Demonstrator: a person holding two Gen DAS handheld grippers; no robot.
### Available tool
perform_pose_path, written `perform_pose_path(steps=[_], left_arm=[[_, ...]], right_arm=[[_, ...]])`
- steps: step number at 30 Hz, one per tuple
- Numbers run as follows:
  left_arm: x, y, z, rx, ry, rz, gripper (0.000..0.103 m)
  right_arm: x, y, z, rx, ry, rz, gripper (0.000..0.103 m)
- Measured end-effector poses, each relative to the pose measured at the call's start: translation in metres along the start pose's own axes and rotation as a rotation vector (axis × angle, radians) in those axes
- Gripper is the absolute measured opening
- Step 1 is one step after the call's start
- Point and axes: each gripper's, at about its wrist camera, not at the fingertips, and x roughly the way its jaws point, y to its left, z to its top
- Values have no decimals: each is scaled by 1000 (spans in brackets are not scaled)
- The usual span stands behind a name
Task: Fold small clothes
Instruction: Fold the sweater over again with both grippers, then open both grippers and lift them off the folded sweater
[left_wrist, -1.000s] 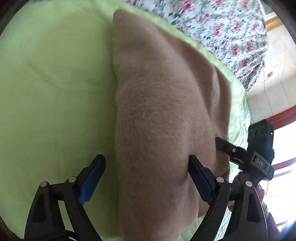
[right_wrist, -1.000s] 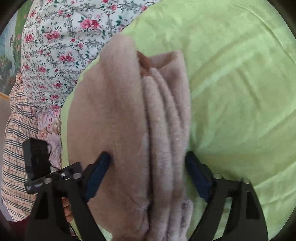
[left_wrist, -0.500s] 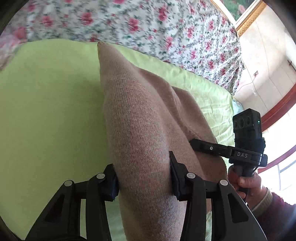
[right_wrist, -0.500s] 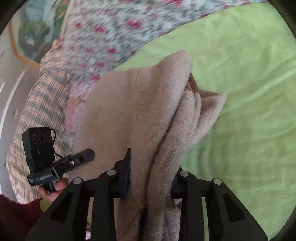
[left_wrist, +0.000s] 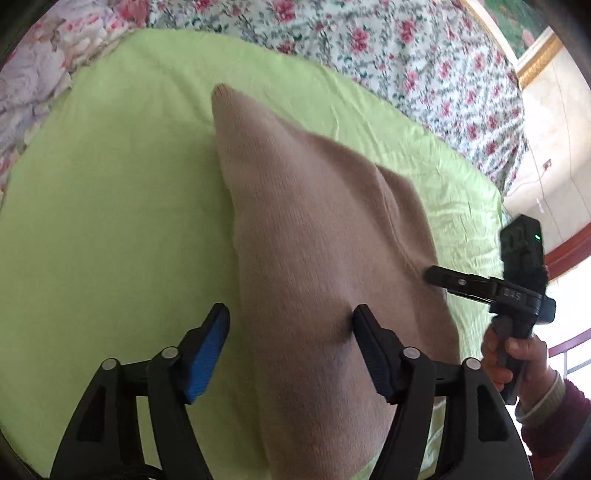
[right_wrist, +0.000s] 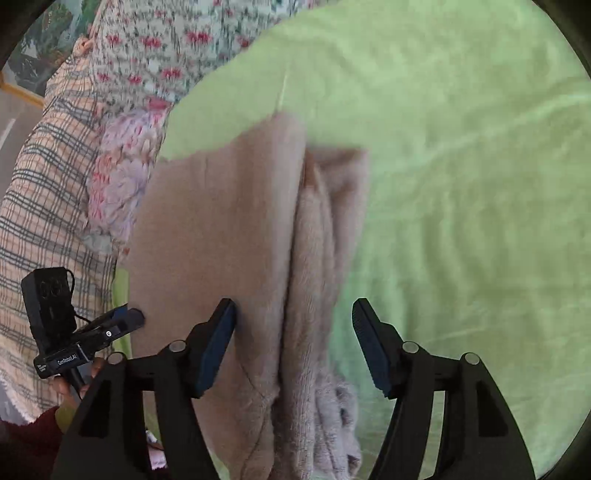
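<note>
A folded tan knitted garment (left_wrist: 314, 236) lies on the green sheet (left_wrist: 110, 221). In the left wrist view my left gripper (left_wrist: 291, 326) straddles its near end. The jaws are opening: the blue left pad stands clear of the cloth and the right finger rests against it. In the right wrist view the same garment (right_wrist: 221, 229) shows its fuzzy inner layers (right_wrist: 325, 236) along the fold. My right gripper (right_wrist: 293, 326) straddles that edge, also opening, its right pad off the cloth. Each view shows the other gripper (left_wrist: 439, 277) (right_wrist: 131, 317) at the garment's far side.
Floral bedding (left_wrist: 388, 48) runs along the back of the green sheet. A checked cloth (right_wrist: 40, 192) and a pink floral quilt (right_wrist: 122, 177) lie to the left in the right wrist view. A hand in a dark red sleeve (left_wrist: 517, 354) holds the right gripper.
Both grippers closed on the garment half a second ago and have now spread apart, letting it go. The garment has shifted across the sheet and settled flatter.
</note>
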Motion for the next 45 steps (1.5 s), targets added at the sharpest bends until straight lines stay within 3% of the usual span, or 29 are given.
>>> perform_pose_path(steps=[3,5,8,10,13,15,18,21,27,30,36,37,39,43,45], left_arm=[[-3,5,21,-28,-26,22,71],[-1,10,35,-31,-36,57,71],[8,6,51,-28,-46,107,71],[15,6,59,-32,-41,126,71],[27,-6,74,-16,-36,155,61],[30,-9,77,-4,-38,174,56],[43,-14,84,15,-23,225,56],[63,-19,80,71,26,295,56],[34,-22,65,62,-1,279,56],[3,-26,37,83,-16,256,56],[-42,-35,-45,135,0,217,56],[-45,-35,-62,137,12,208,56],[-44,-38,-86,160,31,221,57],[-31,-48,-124,227,77,262,57],[-21,-53,-129,256,75,283,57]], right_arm=[[-14,11,23,-40,-93,0,66],[-6,18,40,-66,-98,-17,66],[15,17,54,-87,-69,-44,54],[23,14,59,-84,-44,-46,8],[1,18,61,-98,-126,4,8],[-11,20,64,-113,-168,-27,8],[8,-3,69,-51,-113,-78,8],[29,-23,65,28,-42,-57,9],[-18,-20,42,77,-119,3,29],[-41,-8,12,42,-113,29,39],[-73,7,-62,-20,-50,40,41],[-74,8,-72,-34,-39,36,45],[-74,10,-90,-44,-17,37,52],[-59,16,-108,-93,46,18,53],[-48,21,-112,-139,75,11,53]])
